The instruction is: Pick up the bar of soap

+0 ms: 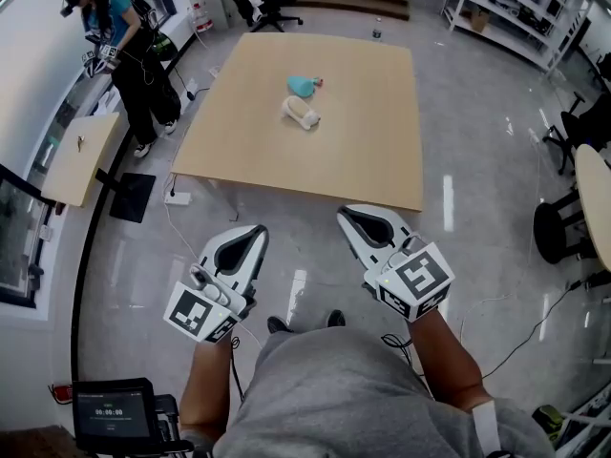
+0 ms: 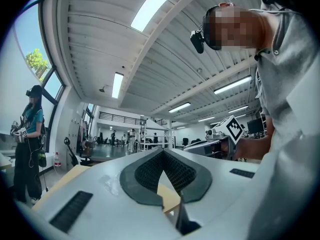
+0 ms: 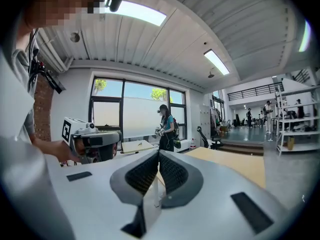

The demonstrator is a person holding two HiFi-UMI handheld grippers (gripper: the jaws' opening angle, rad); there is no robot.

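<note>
On the tan table in the head view lie a cream, rounded bar-like object and, just behind it, a teal object; which is the soap I cannot tell. Both grippers hang well short of the table's near edge, close to my body. My left gripper is shut with nothing in it, its jaws meeting in the left gripper view. The right gripper is shut and empty too, seen closed in its own view. Neither gripper view shows the two objects.
A person with grippers stands at the far left by the windows, beside a small side table. An office chair and shelves stand beyond the table. A round table and stool are at the right. Cables trail on the floor.
</note>
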